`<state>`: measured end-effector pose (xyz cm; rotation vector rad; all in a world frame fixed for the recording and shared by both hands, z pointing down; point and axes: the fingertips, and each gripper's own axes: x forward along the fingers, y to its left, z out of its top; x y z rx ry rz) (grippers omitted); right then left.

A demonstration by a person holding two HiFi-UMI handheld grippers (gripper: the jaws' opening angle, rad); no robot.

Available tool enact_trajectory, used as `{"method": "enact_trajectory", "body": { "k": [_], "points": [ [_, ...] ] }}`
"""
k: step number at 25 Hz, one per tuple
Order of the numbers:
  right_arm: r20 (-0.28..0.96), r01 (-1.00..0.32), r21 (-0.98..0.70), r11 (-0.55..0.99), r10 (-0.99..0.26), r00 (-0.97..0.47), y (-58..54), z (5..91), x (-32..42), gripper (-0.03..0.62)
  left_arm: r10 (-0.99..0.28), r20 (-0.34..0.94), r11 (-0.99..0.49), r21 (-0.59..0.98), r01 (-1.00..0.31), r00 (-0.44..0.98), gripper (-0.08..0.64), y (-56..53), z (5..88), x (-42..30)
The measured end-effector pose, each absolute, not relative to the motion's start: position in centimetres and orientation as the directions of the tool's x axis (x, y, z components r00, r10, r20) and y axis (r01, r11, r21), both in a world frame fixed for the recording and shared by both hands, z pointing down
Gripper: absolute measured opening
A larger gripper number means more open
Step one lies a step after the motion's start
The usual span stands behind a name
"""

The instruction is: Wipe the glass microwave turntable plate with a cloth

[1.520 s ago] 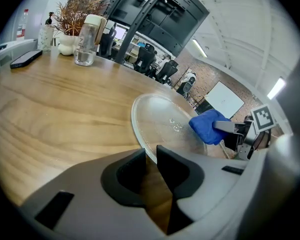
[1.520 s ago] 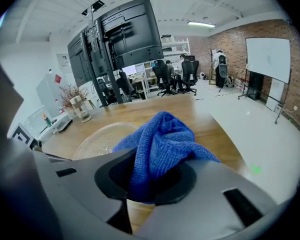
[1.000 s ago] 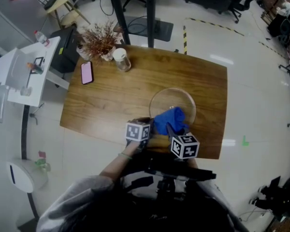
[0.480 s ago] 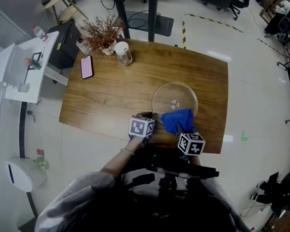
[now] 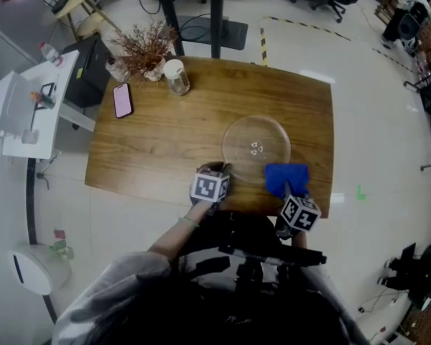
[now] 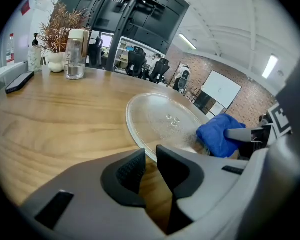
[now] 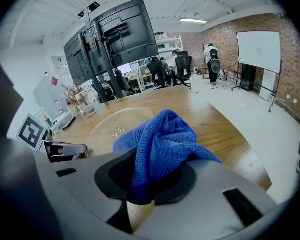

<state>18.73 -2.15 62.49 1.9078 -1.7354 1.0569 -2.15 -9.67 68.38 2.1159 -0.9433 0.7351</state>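
Right gripper view alone confirms its jaws are clamped on the blue cloth. The head view places the cloth at the glass plate's near-right rim. Left gripper: jaws nearly together, nothing between. Wooden table; glossy white floor.
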Motion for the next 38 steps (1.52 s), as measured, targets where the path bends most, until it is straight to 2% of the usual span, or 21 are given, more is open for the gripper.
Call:
{"method": "enact_trajectory", "body": {
  "k": [5,9,13,21,27,31,38],
  "points": [
    [0.599,-0.934,-0.324,-0.150,-0.797,-0.080,-2.1,59.9,17.3,0.083,-0.429,0.684,-0.514,0.353,-0.782,0.590,0.066,-10.2,67.5,-2.2],
    [0.567,-0.945,-0.310,-0.107,-0.818,-0.093,-1.4,58.4,17.0,0.083,-0.497,0.632,-0.538,0.312,-0.783,0.594,0.066,-9.4,66.5,-3.9],
    [0.563,-0.944,-0.312,-0.104,-0.821,-0.096,-0.2,57.9,18.4,0.083,-0.542,0.575,-0.455,0.412,-0.789,0.613,0.064,-7.9,65.3,-5.2],
    [0.514,-0.949,-0.315,-0.022,-0.844,-0.151,2.6,56.0,20.9,0.083,-0.709,0.364,-0.362,0.548,-0.754,0.604,0.064,-6.2,58.6,-4.9],
    [0.451,-0.951,-0.309,0.010,-0.879,-0.156,6.3,53.6,24.8,0.083,-0.765,0.266,-0.475,0.380,-0.793,0.586,0.040,-1.1,53.8,0.4],
    [0.428,-0.937,-0.340,0.081,-0.874,-0.231,8.0,52.9,25.2,0.083,-0.766,0.219,-0.493,0.403,-0.771,0.604,0.040,2.8,52.2,2.8],
    [0.408,-0.925,-0.322,0.202,-0.852,-0.328,9.7,52.5,23.4,0.083,-0.801,0.200,-0.458,0.402,-0.793,0.564,0.040,7.4,51.5,2.4]
  ]
}}
